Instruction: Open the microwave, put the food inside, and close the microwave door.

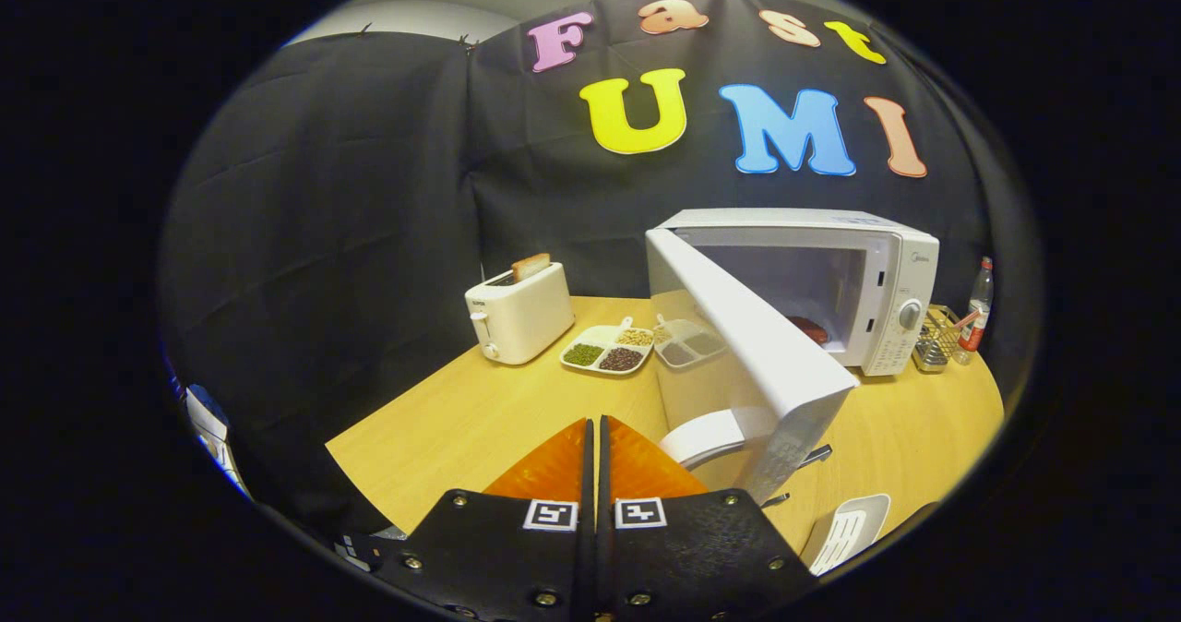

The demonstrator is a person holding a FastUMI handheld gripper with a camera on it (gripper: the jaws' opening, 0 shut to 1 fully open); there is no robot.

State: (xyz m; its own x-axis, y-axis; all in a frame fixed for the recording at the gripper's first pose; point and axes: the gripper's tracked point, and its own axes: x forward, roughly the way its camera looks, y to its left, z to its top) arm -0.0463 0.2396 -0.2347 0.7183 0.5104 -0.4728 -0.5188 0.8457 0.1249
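Observation:
A white microwave [858,281] stands on the wooden table [480,419], right of centre and beyond my fingers. Its door [747,345] is swung wide open toward me, its free edge just right of my fingertips. Inside the cavity lies a dark reddish piece of food [810,328]. My gripper [595,424] is shut with nothing between its fingers, hovering over the table just left of the door's free edge.
A white toaster [518,313] with a slice of bread stands at the back left. A divided dish of beans [609,350] lies beside it. A wire basket [934,340] and a bottle [978,313] sit right of the microwave. A white slotted object [844,530] lies near the front edge.

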